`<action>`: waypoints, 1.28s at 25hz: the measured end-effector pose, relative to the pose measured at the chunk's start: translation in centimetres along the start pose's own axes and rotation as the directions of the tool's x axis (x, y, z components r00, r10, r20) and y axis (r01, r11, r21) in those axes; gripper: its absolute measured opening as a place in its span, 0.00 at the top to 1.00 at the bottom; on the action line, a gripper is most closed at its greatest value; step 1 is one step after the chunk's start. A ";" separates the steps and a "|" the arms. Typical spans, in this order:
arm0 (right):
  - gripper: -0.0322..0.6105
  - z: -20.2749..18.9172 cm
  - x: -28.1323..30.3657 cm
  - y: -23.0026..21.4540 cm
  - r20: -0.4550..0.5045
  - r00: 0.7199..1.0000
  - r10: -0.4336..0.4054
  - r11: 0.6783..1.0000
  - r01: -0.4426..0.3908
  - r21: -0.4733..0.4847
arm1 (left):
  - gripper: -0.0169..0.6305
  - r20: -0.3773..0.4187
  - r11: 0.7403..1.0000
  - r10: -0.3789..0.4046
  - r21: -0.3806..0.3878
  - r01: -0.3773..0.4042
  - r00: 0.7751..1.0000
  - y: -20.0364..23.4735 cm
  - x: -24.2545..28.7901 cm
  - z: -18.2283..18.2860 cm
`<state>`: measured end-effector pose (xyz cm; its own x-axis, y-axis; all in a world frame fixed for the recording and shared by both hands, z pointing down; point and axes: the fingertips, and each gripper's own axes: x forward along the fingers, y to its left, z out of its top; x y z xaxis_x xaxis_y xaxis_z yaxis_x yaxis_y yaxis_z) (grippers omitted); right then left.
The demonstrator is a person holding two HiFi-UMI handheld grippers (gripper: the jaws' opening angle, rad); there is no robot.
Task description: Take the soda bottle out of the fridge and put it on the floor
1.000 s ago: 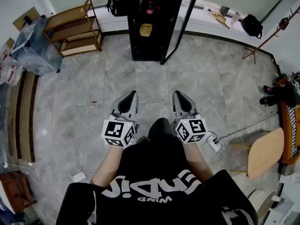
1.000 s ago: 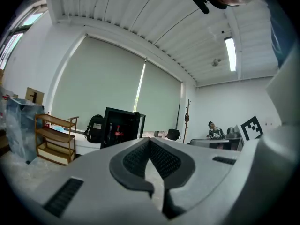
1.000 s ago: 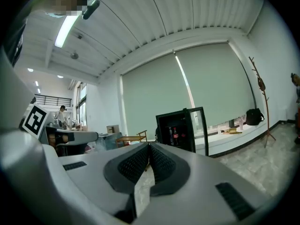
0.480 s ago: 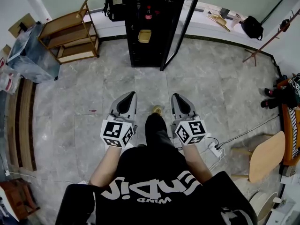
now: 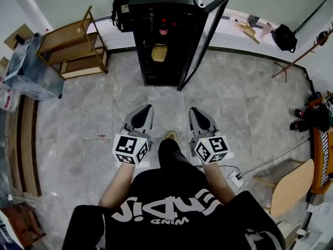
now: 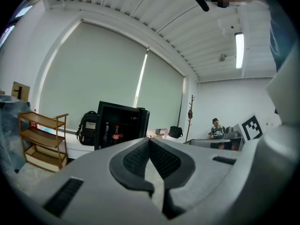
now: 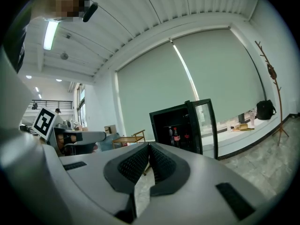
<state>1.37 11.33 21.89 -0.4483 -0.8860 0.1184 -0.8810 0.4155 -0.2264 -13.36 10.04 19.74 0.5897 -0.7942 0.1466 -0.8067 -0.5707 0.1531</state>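
Note:
The black fridge (image 5: 161, 35) stands at the far wall with its glass door (image 5: 204, 38) swung open to the right. A soda bottle (image 5: 163, 27) with a red cap and label stands on an upper shelf inside; it also shows as the bottle (image 6: 116, 134) in the left gripper view and the bottle (image 7: 176, 136) in the right gripper view. My left gripper (image 5: 146, 108) and right gripper (image 5: 192, 110) are held side by side at waist height, pointing at the fridge from some way back. Both are shut with nothing between the jaws, as seen at the left gripper (image 6: 149, 139) and right gripper (image 7: 149, 144).
A yellow object (image 5: 158, 52) lies on a lower fridge shelf. A wooden shelf unit (image 5: 73, 43) and a wrapped bundle (image 5: 28, 61) stand at the left, a backpack (image 5: 120, 7) beside the fridge. A chair (image 5: 291, 176), a power strip (image 5: 237, 177) and a coat stand (image 5: 302, 51) are at the right.
The fridge has come nearer in the head view as the person steps toward it. Both grippers stay shut and level in front of the body.

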 end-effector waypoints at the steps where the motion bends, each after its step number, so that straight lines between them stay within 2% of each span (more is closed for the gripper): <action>1: 0.91 0.5 1.4 -0.8 -0.002 1.000 0.005 1.000 -0.005 -0.001 | 0.96 0.006 1.000 0.005 -0.005 -0.005 1.000 0.9 1.3 0.6; 11: 0.91 4.7 13.3 -7.8 -0.016 0.997 0.076 0.996 -0.077 -0.046 | 0.96 0.088 0.997 0.076 0.011 -0.077 0.993 7.2 13.6 6.0; 16: 0.91 4.9 16.7 -10.0 -0.031 0.997 0.071 0.997 -0.072 -0.037 | 0.96 0.096 0.996 0.089 -0.001 -0.089 0.991 9.8 17.3 7.3; 24: 0.91 5.6 20.9 -11.3 -0.032 0.999 0.032 0.999 -0.032 0.003 | 0.96 0.061 0.998 0.059 -0.003 -0.059 0.996 13.6 21.6 8.2; 29: 0.91 4.5 23.7 -11.3 -0.034 0.999 -0.010 1.000 0.011 0.021 | 0.96 0.043 1.000 -0.012 -0.010 0.013 0.999 16.0 24.1 8.0; 32: 0.91 3.9 25.1 -11.3 -0.047 0.999 -0.019 1.000 0.020 0.014 | 0.96 0.024 0.999 -0.028 -0.020 0.029 0.999 17.3 25.0 7.1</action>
<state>0.61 -16.41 23.65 -0.4380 -0.8832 0.1677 -0.8874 0.3950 -0.2375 -12.86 -21.20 19.15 0.6113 -0.7824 0.1189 -0.7885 -0.5892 0.1765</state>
